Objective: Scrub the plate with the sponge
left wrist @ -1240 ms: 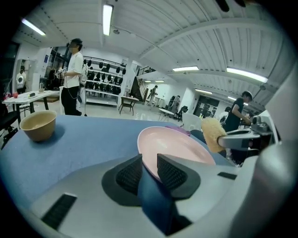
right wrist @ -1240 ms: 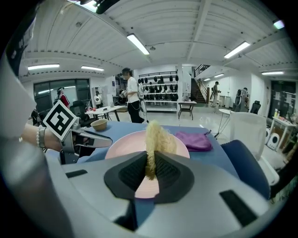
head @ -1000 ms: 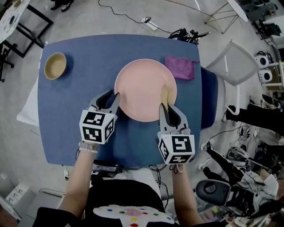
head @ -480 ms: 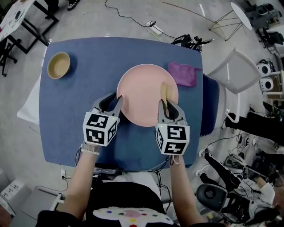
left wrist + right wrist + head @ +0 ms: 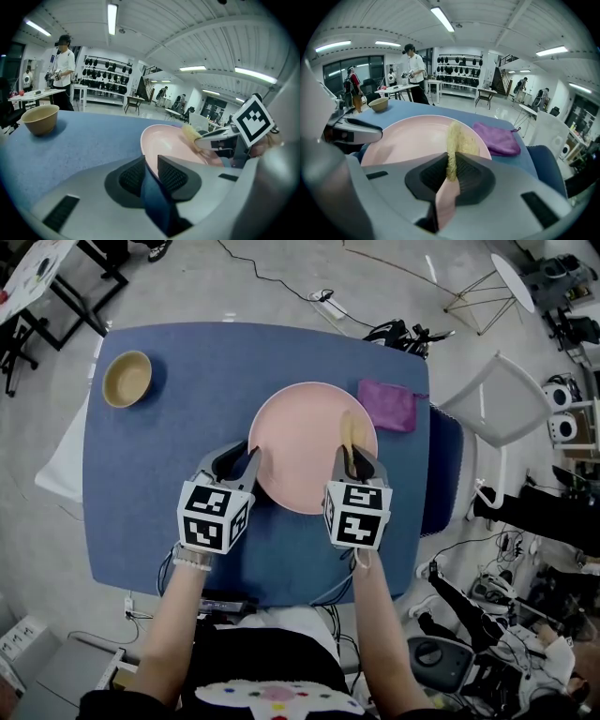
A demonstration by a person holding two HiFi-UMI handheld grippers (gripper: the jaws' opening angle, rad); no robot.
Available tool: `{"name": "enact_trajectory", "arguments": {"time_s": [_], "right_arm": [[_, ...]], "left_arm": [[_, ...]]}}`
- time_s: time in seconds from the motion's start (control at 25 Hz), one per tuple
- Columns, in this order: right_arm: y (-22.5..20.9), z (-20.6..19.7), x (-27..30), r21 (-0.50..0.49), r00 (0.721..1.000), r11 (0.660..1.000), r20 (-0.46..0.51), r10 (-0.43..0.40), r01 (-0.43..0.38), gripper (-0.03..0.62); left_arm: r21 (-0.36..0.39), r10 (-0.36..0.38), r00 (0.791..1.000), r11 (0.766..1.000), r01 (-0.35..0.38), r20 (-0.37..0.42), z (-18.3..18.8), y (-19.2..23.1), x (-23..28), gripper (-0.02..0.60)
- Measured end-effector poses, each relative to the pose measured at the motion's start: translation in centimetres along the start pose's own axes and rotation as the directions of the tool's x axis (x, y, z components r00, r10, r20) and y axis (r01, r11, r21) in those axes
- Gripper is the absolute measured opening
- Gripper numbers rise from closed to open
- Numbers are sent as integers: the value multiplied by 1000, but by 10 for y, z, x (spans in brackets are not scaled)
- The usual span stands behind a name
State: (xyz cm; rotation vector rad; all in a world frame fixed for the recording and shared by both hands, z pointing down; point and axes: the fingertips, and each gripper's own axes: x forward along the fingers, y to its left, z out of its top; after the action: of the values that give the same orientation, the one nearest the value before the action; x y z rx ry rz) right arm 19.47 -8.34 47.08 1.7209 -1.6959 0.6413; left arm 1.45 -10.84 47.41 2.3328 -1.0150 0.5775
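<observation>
Tabletop [image 5: 141, 474]: sponge [image 5: 349, 432] in right tongs [image 5: 353, 461] (on plate [image 5: 295, 442]).

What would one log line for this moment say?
left gripper: jaws shut on plate rim | right gripper: jaws shut on sponge, sponge on plate | aside: bowl, purple cloth

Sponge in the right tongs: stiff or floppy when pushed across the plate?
Probably soft: the sponge is pinched thin in the right tongs and flares wider beyond them. Its free end juts out over the plate, so a push would likely bend it. The coarse, fibrous texture suggests it is light and not slippery.
</observation>
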Motion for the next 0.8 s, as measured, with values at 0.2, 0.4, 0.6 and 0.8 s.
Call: {"name": "enact_trajectory", "arguments": {"time_s": [0.2,0.4,0.6,0.8], "right_arm": [[-3,-1,8,-26,997,1000,-72,-18,16,40],[-4,-2,13,-29,992,1000,-125,-12,8,40],[-6,2,20,-13,989,1000,-148,-4,2,40],[-8,6,29,-15,989,1000,-146,-4,2,40]], "left_arm": [[-7,0,1000,1000,0,5,3,-1,0,89],[-11,-6,1000,1000,6,7,5,-2,1,86],[-17,-4,1000,1000,4,10,6,-2,3,85],[-18,-5,1000,1000,5,17,5,-4,4,84]]}}
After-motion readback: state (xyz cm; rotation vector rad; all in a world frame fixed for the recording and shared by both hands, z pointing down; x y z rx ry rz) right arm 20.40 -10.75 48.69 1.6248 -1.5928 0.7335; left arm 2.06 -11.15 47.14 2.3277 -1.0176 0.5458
